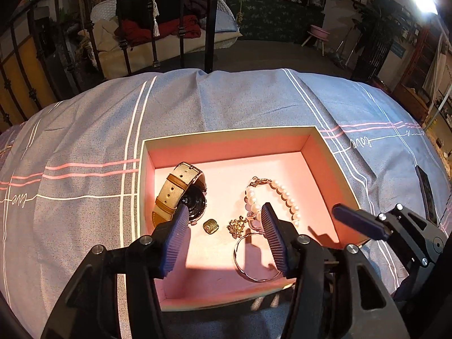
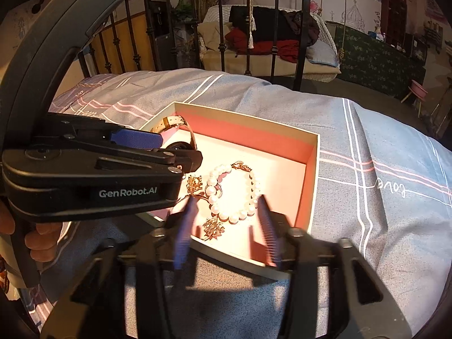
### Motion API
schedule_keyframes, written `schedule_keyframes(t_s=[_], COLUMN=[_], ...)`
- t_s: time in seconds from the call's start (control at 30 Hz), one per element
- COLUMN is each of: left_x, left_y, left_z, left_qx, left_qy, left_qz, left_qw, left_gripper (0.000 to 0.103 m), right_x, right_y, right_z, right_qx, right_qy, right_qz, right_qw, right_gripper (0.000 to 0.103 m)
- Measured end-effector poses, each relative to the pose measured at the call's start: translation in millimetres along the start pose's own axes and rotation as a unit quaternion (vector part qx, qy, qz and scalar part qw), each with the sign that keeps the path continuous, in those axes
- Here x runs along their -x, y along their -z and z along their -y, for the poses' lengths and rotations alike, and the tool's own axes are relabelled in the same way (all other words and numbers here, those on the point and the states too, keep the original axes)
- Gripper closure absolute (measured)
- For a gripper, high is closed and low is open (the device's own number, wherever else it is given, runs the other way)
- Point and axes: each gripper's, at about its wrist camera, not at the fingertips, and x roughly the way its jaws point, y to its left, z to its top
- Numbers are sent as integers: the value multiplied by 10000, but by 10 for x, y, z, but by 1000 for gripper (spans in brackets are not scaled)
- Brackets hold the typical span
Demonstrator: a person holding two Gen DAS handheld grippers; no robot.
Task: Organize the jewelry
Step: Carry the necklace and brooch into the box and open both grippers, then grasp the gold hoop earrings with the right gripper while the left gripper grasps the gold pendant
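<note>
Left tongs (image 1: 224,223) stood open over the near half of the box (image 1: 226,132), nothing between the pads; the right tongs (image 2: 226,220) likewise gaped, empty, above the box's near rim, their fingers blurred. Both sets pointed steeply down into the box, a pose that suits setting pieces inside or choosing among them. All the jewelry lay on the pink floor of the box: a watch (image 1: 180,195) with a tan strap at the left wall, a small green stone (image 1: 211,226) just beside it, a gold flower piece (image 1: 236,227) next to the stone, a pearl bracelet (image 1: 278,197) curled toward the right, and a thin bangle (image 1: 248,257) nearest the front wall. A second gold flower piece (image 2: 213,227) showed only in the right view, near the front rim. The pieces lay loose and close together, some touching, so sorting appeared unfinished. The box rested on a striped bed cover (image 1: 84,130), iron bed rails (image 1: 152,28) beyond.
</note>
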Motion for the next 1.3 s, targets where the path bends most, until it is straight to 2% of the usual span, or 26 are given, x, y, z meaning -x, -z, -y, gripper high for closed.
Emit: schedule_keyframes(t_s=[0.17, 0.3, 0.4, 0.53, 0.63, 0.87, 0.93, 1.07, 1.3], left_x=[338, 566, 599, 526, 472, 367, 343, 333, 375], left_y=[202, 653, 1003, 1271, 1298, 1253, 1244, 1247, 1265], left_z=[-28, -19, -25, 17, 41, 159, 168, 174, 202], left_qx=[48, -1, 7, -147, -183, -432, -466, -495, -578], left_qy=[157, 379, 403, 312, 408, 447, 436, 500, 472], left_qz=[278, 348, 243, 76, -14, -59, -57, -33, 75], left_qw=[9995, 9987, 9989, 9994, 9990, 9980, 9979, 9975, 9972], left_gripper=[43, 43, 43, 45, 49, 57, 68, 89, 90], right_x=[356, 636, 662, 670, 632, 513, 515, 507, 525], right_y=[210, 610, 910, 1038, 1013, 1042, 1063, 1070, 1071], right_z=[-51, -151, -296, -387, -425, -454, -471, -468, -457], right_qx=[26, -171, -51, 22, 105, 222, 275, 286, 240], right_qy=[-21, -264, -385, -478, -509, -429, -420, -455, -478], right_qz=[215, 254, -36, -78, -113, -336, -335, -349, -293], right_qw=[9998, 9992, 9992, 9988, 9986, 9983, 9982, 9979, 9981], right_gripper=[33, 33, 50, 58, 62, 64, 70, 77, 77])
